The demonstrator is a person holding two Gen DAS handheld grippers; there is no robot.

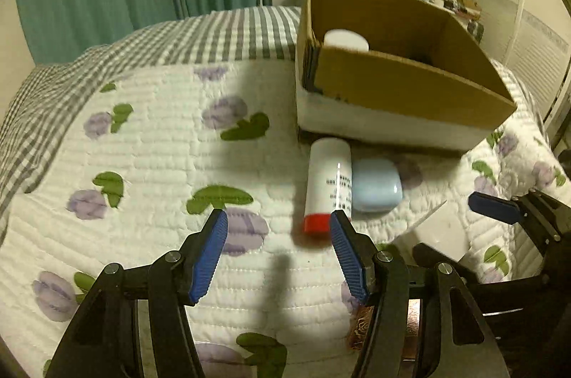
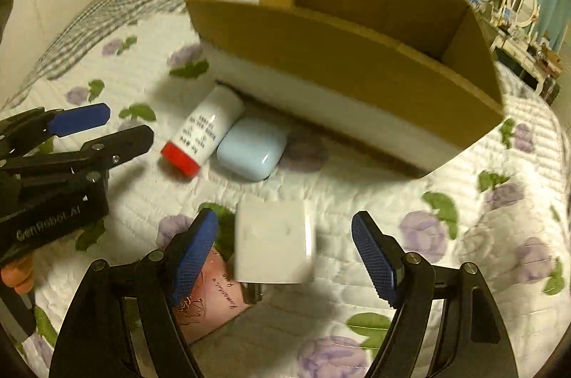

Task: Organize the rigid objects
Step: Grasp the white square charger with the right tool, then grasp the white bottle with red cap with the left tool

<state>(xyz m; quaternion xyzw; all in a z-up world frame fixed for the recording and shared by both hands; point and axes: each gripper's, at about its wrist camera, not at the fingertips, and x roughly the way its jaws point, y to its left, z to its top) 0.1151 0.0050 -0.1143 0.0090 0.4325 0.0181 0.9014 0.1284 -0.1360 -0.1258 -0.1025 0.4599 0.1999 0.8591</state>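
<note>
Here both tools stand open and empty, the right tool [image 2: 283, 246] straddling a white block [image 2: 273, 242] on the bed's quilt [image 2: 464, 271], the left tool [image 1: 278, 237] near the red-capped bottle [image 1: 328, 185] beside a blue case [image 1: 374, 185], so the pick-up step seemingly remains: close, lift, carry into the cardboard box [image 2: 357, 56].

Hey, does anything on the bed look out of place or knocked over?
The red-capped bottle lies on its side against the cardboard box, touching the blue case. Both are still outside the box. Nothing looks spilled.
</note>
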